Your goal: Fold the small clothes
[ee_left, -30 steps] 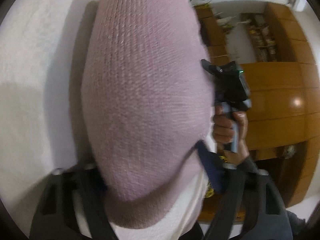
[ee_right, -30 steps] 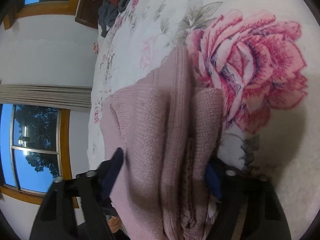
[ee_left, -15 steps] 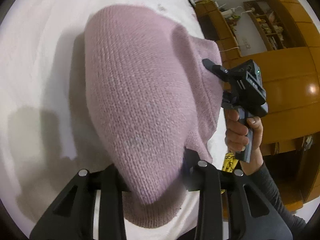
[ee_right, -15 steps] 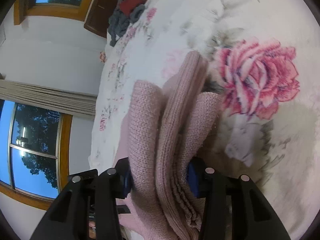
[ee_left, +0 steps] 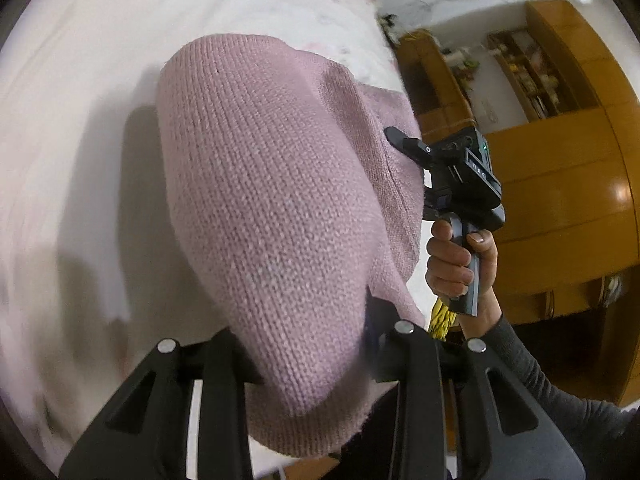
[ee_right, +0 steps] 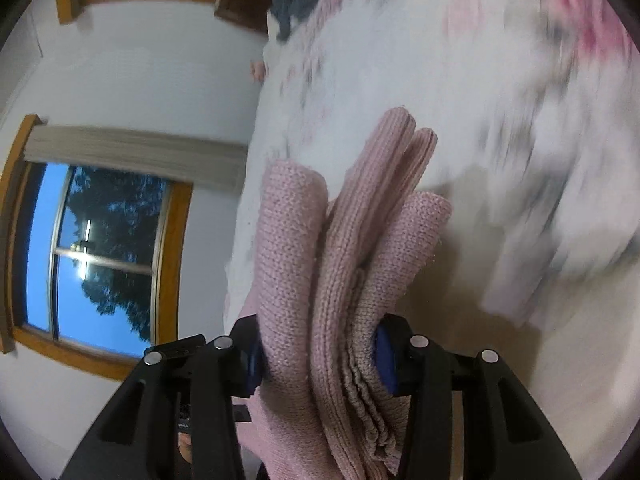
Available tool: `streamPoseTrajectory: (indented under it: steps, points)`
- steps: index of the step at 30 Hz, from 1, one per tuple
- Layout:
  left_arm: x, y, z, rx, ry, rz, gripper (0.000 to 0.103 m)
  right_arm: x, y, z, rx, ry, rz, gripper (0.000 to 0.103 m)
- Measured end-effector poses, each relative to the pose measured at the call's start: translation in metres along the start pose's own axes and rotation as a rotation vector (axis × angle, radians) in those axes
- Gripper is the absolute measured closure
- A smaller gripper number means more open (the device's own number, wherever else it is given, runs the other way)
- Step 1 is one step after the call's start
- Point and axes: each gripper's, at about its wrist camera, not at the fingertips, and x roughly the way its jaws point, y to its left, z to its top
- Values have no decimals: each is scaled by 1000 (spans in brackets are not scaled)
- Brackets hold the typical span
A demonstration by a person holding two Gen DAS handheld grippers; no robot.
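The pink knit sweater [ee_left: 276,216] hung between both grippers above the bed [ee_left: 72,128], clear of its floral cover. The left gripper [ee_left: 308,344] had its jaws clamped on one bunched end; the right gripper [ee_right: 320,352] had its jaws clamped on several stacked folds of the other. It looked soft, light and limp, sagging under its own weight, unlikely to slip. Holding thick folded edges, not a single layer, seemed the safest grip.

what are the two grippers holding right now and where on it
Both hold the pink knitted garment. The left gripper is shut on a smooth folded end; the right gripper clamps a bunched stack of its folded layers.
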Motion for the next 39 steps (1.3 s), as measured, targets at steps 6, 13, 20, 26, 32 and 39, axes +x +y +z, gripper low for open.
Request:
streamPoseTrajectory:
  steps: [6,13,20,26,32,39]
  points:
    - [8,88,-73,-251,14,16,49,55,-34,-53,80,85,-59,46]
    - [-67,32,-91,-71,-272,181,29,-14,10,-71,1,-106,-140,37]
    - [0,1,-98,2,-105,38,33,31,37,-89,-163,3,-323,80]
    - [22,11,-94,-47,-50,-4,34,16,29,-88,-191,-103,-432,91]
    - [-26,-13,-45,46,-124,-75,32,8,33,-80,-164,-113,-358,76]
    - [-19,25,56,-8,-152,-39,32,31,32,-52,-200,-79,-400,89]
